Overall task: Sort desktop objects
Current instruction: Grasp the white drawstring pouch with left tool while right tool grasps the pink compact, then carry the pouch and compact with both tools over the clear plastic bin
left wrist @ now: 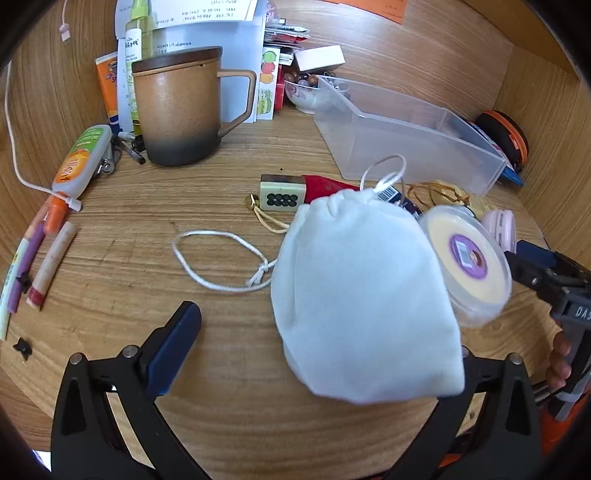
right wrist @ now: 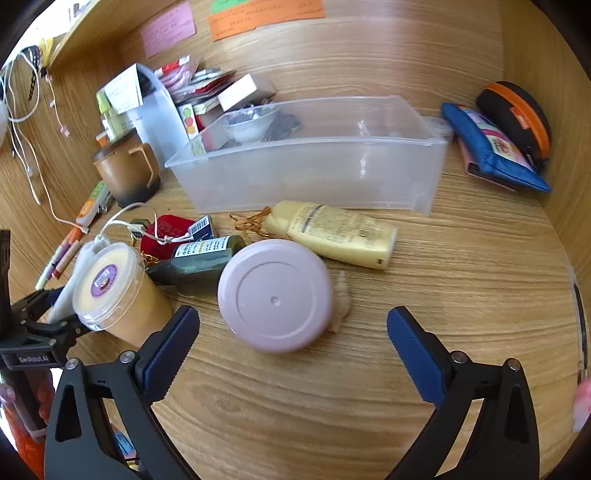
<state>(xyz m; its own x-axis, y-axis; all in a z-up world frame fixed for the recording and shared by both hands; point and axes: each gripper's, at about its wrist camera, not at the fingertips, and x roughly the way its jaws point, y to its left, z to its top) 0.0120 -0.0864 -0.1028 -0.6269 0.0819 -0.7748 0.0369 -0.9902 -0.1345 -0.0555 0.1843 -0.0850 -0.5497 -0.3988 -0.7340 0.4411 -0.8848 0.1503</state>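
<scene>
Sorting looks barely begun: bin [right wrist: 306,177] near-empty, clutter loose, left gripper [left wrist: 321,354] and right gripper [right wrist: 291,332] both spread, gripping nothing.

Wooden desk [right wrist: 369,387] — orange note [right wrist: 266,16] and pink note [right wrist: 168,27] on its back wall.

Left hand-held gripper [left wrist: 325,350]: black frame, silver rivets, ribbed navy pads. Right hand-held gripper [right wrist: 293,328]: same build. White lettering noted on housing.

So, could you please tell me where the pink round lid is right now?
In the right wrist view the pink round lid lies mid-desk, just ahead of the open right gripper, between the dark green bottle and a small pale shell.
</scene>
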